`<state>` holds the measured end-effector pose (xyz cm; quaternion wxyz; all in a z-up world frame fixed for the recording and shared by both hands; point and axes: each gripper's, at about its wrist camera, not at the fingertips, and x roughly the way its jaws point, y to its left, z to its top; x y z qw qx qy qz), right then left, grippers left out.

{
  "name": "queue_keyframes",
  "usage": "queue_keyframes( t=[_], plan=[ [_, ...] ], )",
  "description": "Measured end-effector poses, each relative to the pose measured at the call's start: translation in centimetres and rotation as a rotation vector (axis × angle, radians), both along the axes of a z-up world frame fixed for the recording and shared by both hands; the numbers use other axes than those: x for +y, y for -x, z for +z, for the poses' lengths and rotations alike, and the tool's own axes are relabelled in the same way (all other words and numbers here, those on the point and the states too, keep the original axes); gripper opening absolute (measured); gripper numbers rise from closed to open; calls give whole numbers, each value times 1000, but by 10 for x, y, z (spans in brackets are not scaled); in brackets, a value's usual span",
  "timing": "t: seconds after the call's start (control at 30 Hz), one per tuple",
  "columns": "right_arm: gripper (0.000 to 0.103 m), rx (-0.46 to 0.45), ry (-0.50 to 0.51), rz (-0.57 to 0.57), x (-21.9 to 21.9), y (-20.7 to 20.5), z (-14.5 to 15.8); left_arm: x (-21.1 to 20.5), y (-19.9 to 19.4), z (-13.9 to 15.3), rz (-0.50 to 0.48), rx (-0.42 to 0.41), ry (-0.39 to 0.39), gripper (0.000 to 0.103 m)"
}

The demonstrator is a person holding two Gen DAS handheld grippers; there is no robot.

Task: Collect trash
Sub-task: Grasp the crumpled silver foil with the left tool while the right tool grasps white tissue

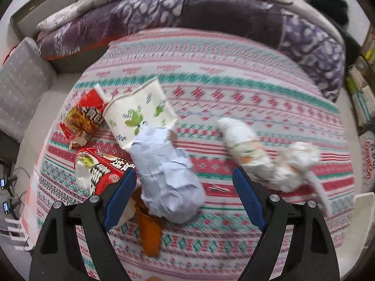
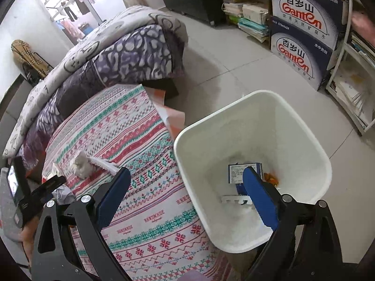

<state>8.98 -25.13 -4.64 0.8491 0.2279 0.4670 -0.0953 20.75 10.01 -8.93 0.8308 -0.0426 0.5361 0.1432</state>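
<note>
Trash on bedspread [image 1: 234, 82]: two red wrappers [image 1: 82, 117], one paper cup [image 1: 140, 110], left tongs [image 1: 185, 187] and right tongs [image 2: 187, 187] wide open, empty.

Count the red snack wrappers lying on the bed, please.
2. One red wrapper lies left of the flattened paper cup. The second red wrapper lies nearer, beside the left gripper. Others may hide under the crumpled paper.

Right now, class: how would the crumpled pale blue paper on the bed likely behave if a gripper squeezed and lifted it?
The crumpled pale blue paper looks creased and hollow, so it probably crushes inward. It seems light for its bulk. Its lumpy shape makes rolling unlikely.
</note>
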Motion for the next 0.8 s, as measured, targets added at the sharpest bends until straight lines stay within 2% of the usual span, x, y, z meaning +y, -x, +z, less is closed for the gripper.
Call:
queue_keyframes(
  t=[0.03,0.07,0.1,0.13,0.17,0.27,0.43,0.63,0.73,0.8],
  plan=[
    [92,1,4,8,3,-1,0,6,-1,-6,16,19,13,81],
    [92,1,5,13,5,-2,0,13,-2,-10,25,30,38,75],
    [92,1,5,18,7,-2,0,17,-1,-11,31,27,53,67],
    [92,0,3,24,9,-2,1,21,1,-10,33,17,66,53],
    [92,-1,2,29,11,-3,1,26,5,-5,33,-2,93,48],
    [92,-4,3,55,20,-5,1,45,19,18,26,-80,250,45],
    [92,-26,34,150,50,-9,2,78,51,66,20,-199,388,45],
    [92,-45,73,355,111,-15,1,117,105,124,-1,-351,339,45],
    [92,-76,138,482,148,-21,2,149,121,138,51,-413,370,45],
    [92,-100,171,533,166,-27,3,170,123,140,78,-423,392,45]
  ],
)
